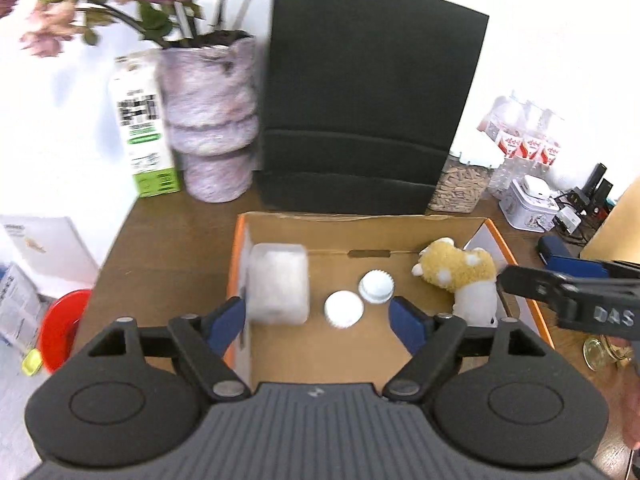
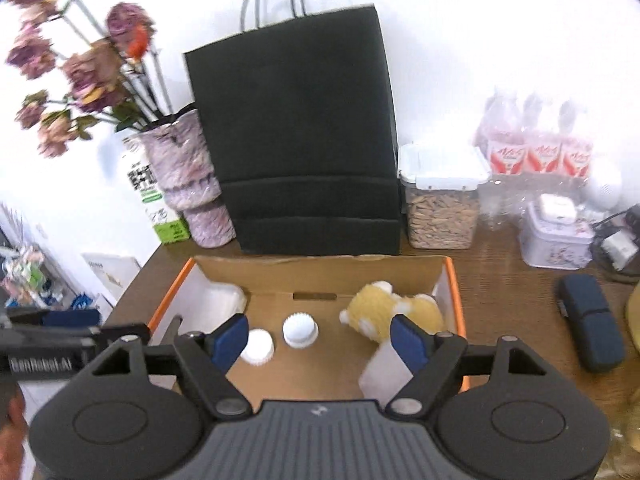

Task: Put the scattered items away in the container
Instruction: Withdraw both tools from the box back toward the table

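Both hand-held grippers sit above the open brown cardboard box with orange edges (image 1: 440,222), which rests on the dark wooden bench (image 1: 168,240).

Left hand-held gripper (image 1: 318,318): blue pads spread wide, nothing between them, nothing touching either pad. Beyond the gap lies the box floor.

Right hand-held gripper (image 2: 320,338): blue pads likewise wide apart and empty. In the left wrist view its black body comes in from the right edge, over the box's right wall.

Box contents, all on the box floor:
- frosted translucent plastic tub (image 1: 279,282), against the left wall, blurred in both views;
- two white fluted paper cups, one nearer (image 1: 344,309) and one just behind it to the right (image 1: 376,286), close together near the middle; whether they touch I cannot tell;
- yellow-and-white plush toy animal (image 1: 460,270), lying on its side in the right rear corner, close against the right wall.

Outside the box, on the bench: a black paper shopping bag (image 2: 296,136) stands upright directly behind the rear wall. Left of the bag is a mottled purple flowerpot (image 2: 192,176) with faded pink flowers, and a white-and-green carton (image 1: 142,124) beside that. Right of the bag is a clear lidded jar of pale seeds (image 2: 440,204), then a pack of water bottles with red labels (image 2: 536,152) and a small white printed tin (image 2: 554,236). A dark blue stapler (image 2: 592,326) lies on the bench to the right of the box, apart from it.

A red bucket (image 1: 60,328) sits on the floor to the left, below the bench edge.
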Demonstrator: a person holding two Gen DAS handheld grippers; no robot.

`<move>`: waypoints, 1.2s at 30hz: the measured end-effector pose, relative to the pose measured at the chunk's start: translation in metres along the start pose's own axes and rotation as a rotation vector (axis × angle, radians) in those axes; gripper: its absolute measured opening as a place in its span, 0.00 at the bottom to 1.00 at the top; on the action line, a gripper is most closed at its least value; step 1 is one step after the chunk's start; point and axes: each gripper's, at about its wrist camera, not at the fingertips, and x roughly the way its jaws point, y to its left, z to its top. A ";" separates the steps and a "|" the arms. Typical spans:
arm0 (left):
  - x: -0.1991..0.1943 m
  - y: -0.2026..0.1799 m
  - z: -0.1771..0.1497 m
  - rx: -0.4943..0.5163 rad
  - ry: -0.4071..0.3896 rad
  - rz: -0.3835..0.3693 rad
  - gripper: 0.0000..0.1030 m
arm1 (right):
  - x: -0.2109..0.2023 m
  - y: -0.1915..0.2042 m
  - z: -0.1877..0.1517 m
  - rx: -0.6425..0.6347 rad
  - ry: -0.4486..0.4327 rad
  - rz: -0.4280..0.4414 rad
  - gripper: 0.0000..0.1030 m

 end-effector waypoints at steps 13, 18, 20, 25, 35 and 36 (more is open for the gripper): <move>-0.136 0.004 -0.083 0.111 -0.171 0.087 1.00 | -0.116 0.020 -0.082 -0.165 -0.092 0.004 0.86; -0.180 0.001 -0.130 0.159 -0.252 0.055 1.00 | -0.153 0.020 -0.124 -0.168 -0.123 0.076 0.87; -0.191 -0.001 -0.147 0.161 -0.250 0.041 1.00 | -0.162 0.020 -0.139 -0.165 -0.115 0.090 0.87; -0.205 -0.009 -0.181 0.205 -0.261 0.060 1.00 | -0.179 0.026 -0.169 -0.172 -0.102 0.103 0.88; -0.206 -0.001 -0.266 0.245 -0.207 -0.002 1.00 | -0.215 0.045 -0.249 -0.251 -0.184 0.071 0.90; -0.206 0.001 -0.273 0.240 -0.211 0.001 1.00 | -0.221 0.050 -0.258 -0.290 -0.220 0.041 0.90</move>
